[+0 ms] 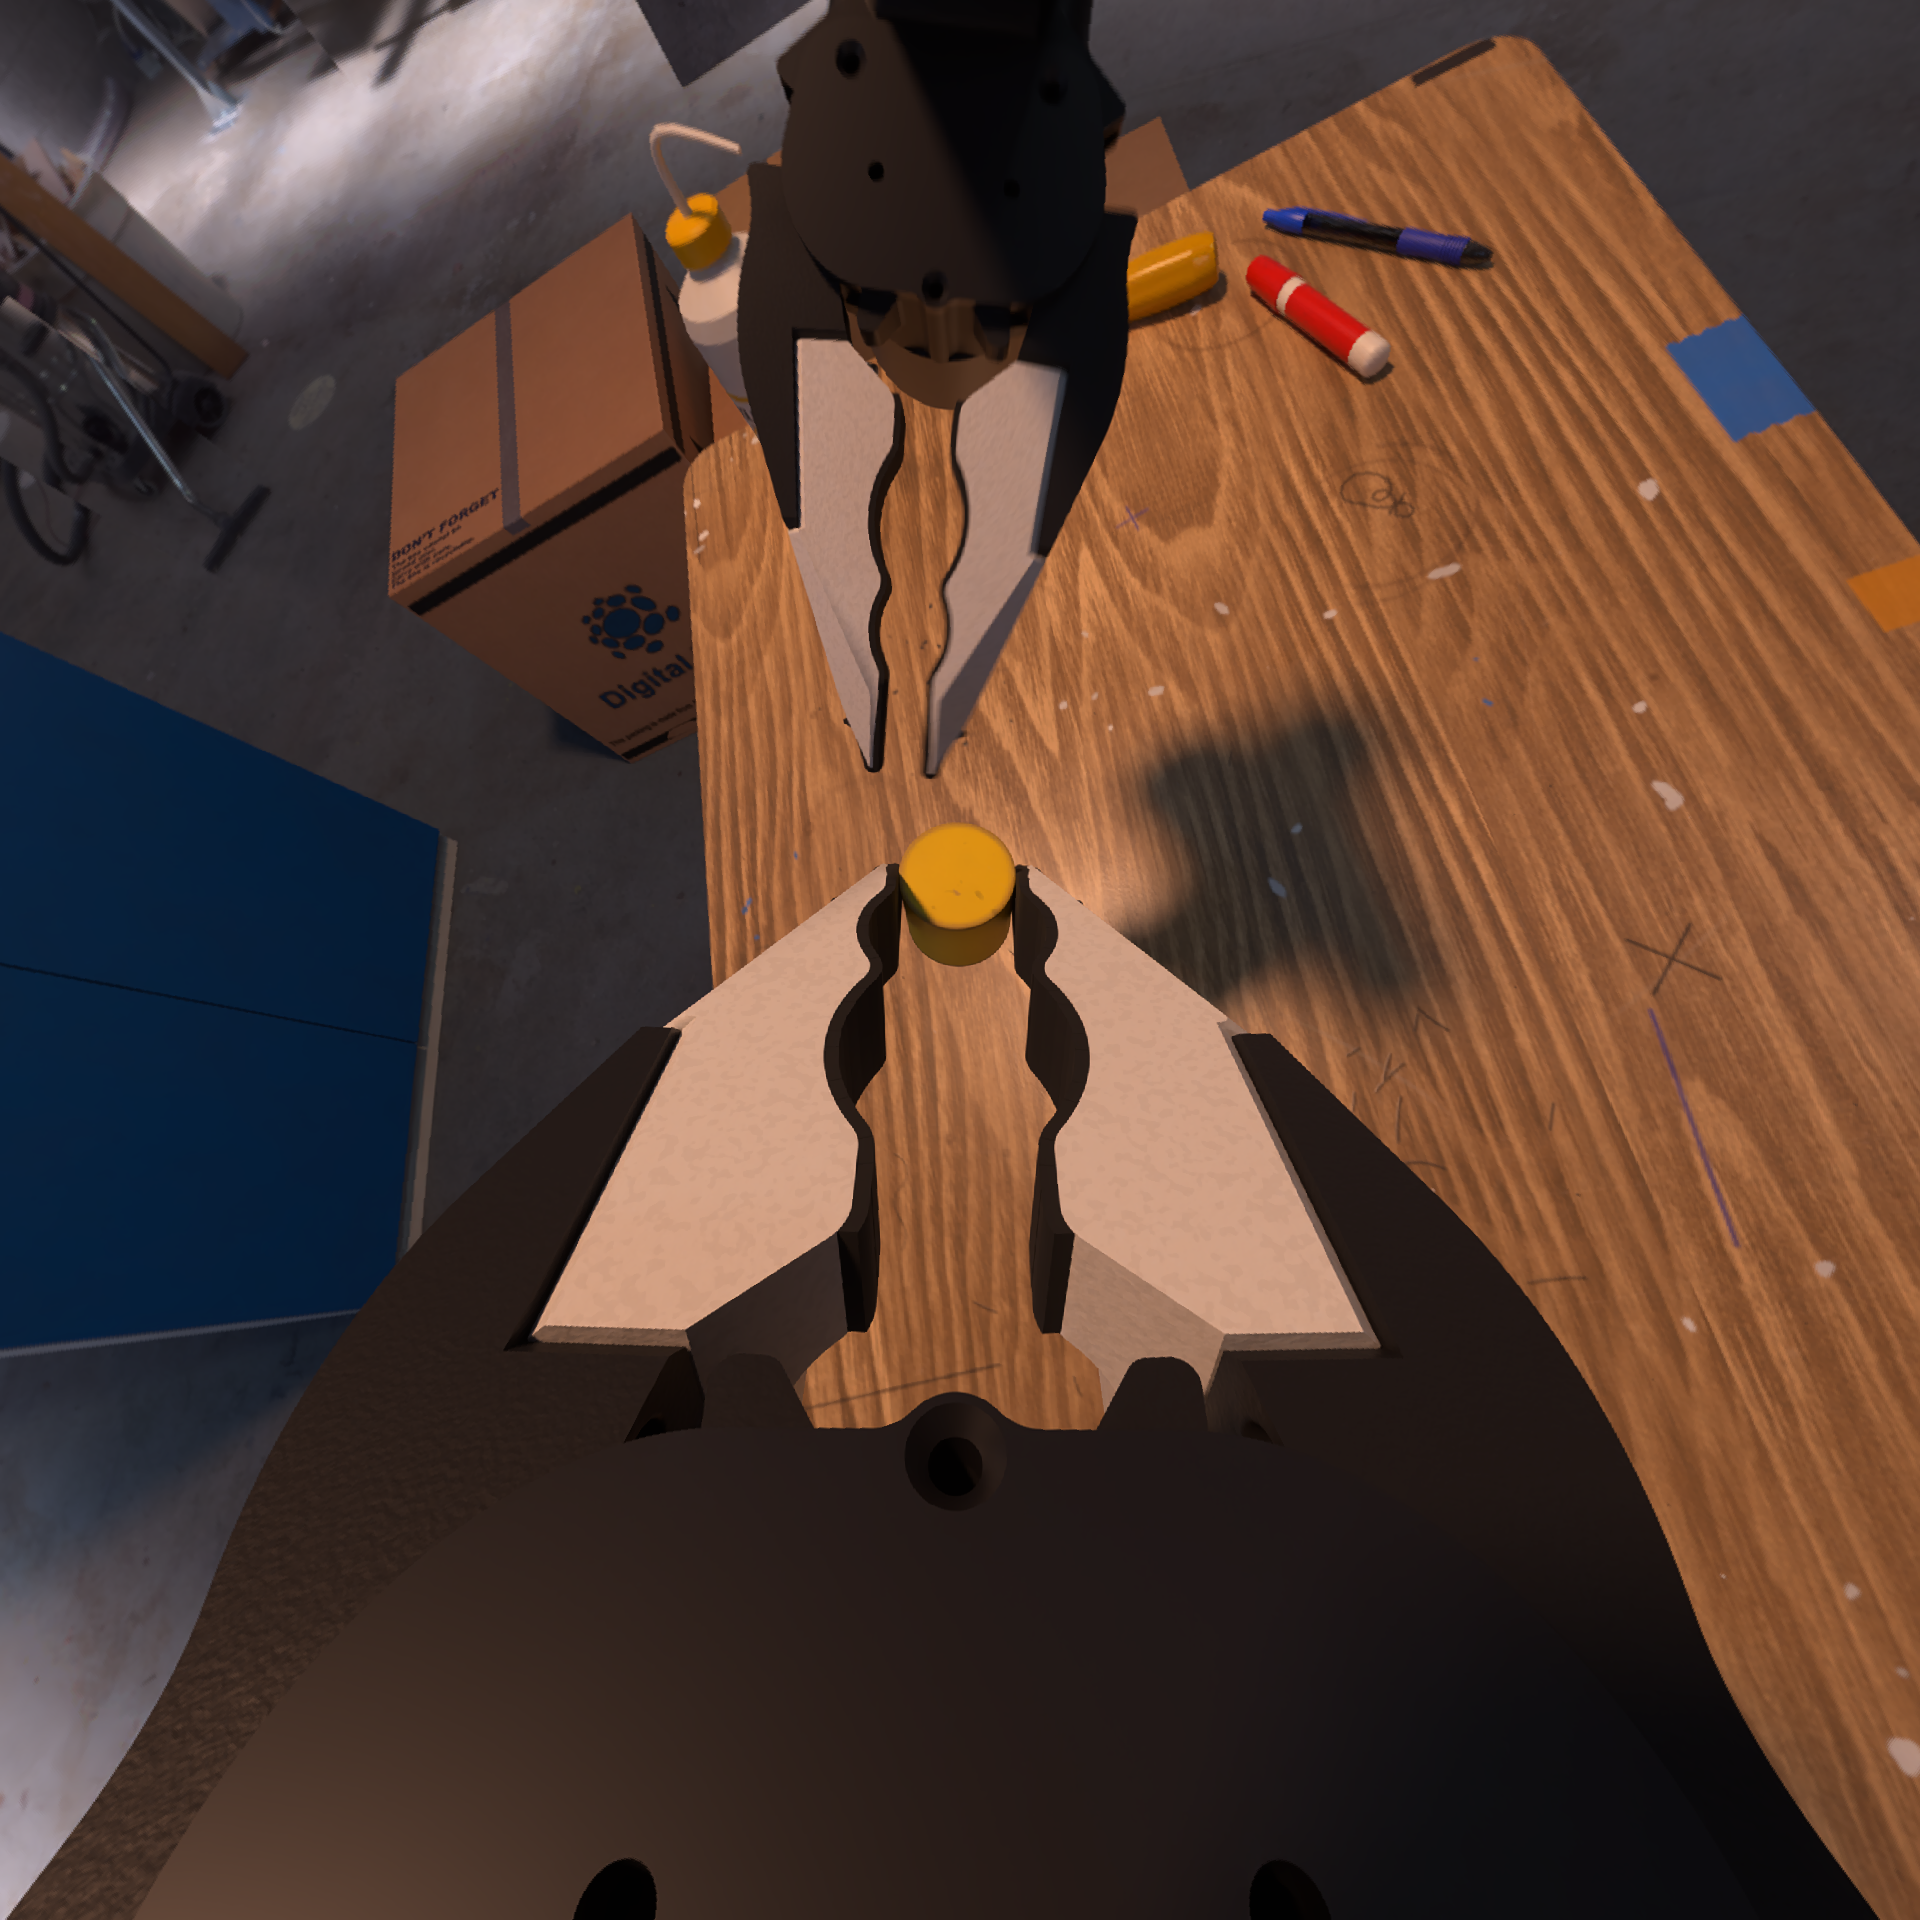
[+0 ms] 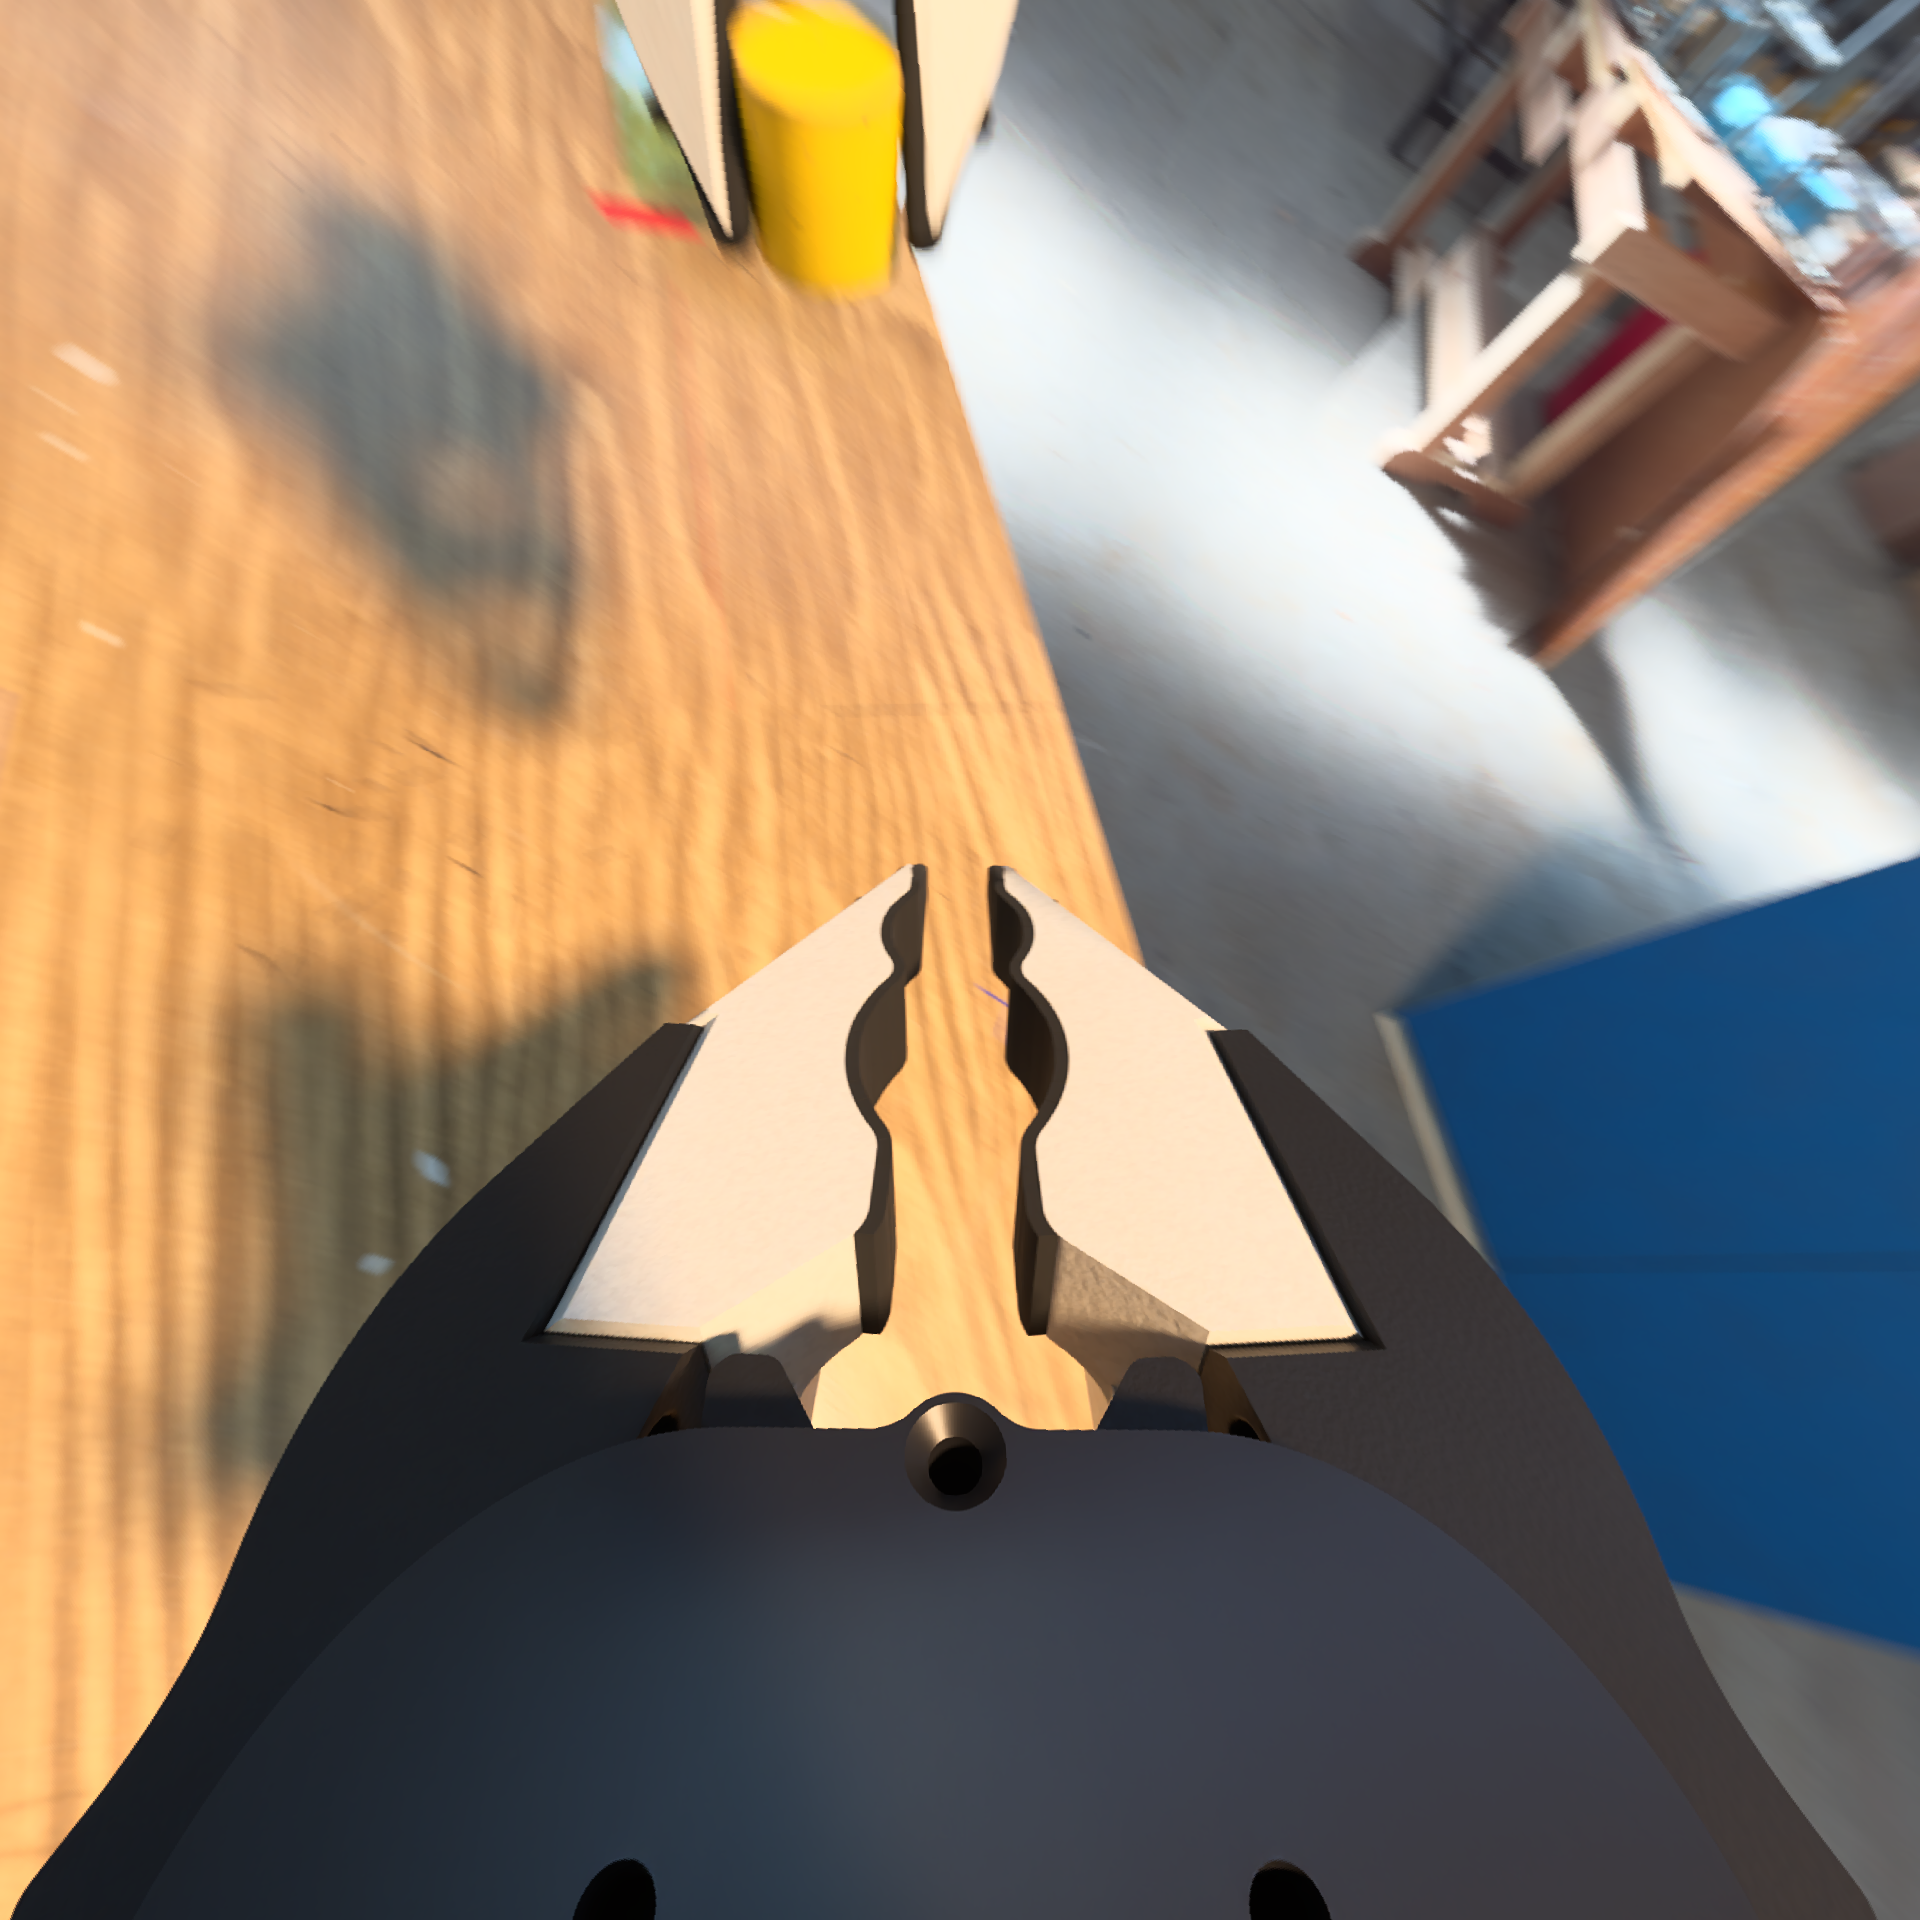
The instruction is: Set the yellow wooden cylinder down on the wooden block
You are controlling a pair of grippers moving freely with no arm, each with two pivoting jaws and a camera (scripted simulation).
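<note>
My left gripper (image 1: 956, 878) is shut on the yellow wooden cylinder (image 1: 956, 894), pinching it upright between its fingertips, apparently a little above the wooden table (image 1: 1351, 935). My right gripper (image 1: 902, 769) faces it from the far side, its tips just short of the cylinder, jaws almost together and empty. In the right wrist view, the right gripper (image 2: 956, 873) hangs over the table near its edge, and the left gripper (image 2: 828, 234) holds the cylinder (image 2: 821, 145) at the top. A brown block-like corner (image 1: 1148, 161) peeks from behind the right gripper; I cannot tell whether it is the wooden block.
A red marker (image 1: 1314, 312), a blue pen (image 1: 1371, 234) and a yellow rounded object (image 1: 1169, 275) lie at the far end. A squeeze bottle with an orange cap (image 1: 707, 281) stands at the far left. A cardboard box (image 1: 540, 468) and a blue panel (image 1: 208, 987) are off the table's left edge.
</note>
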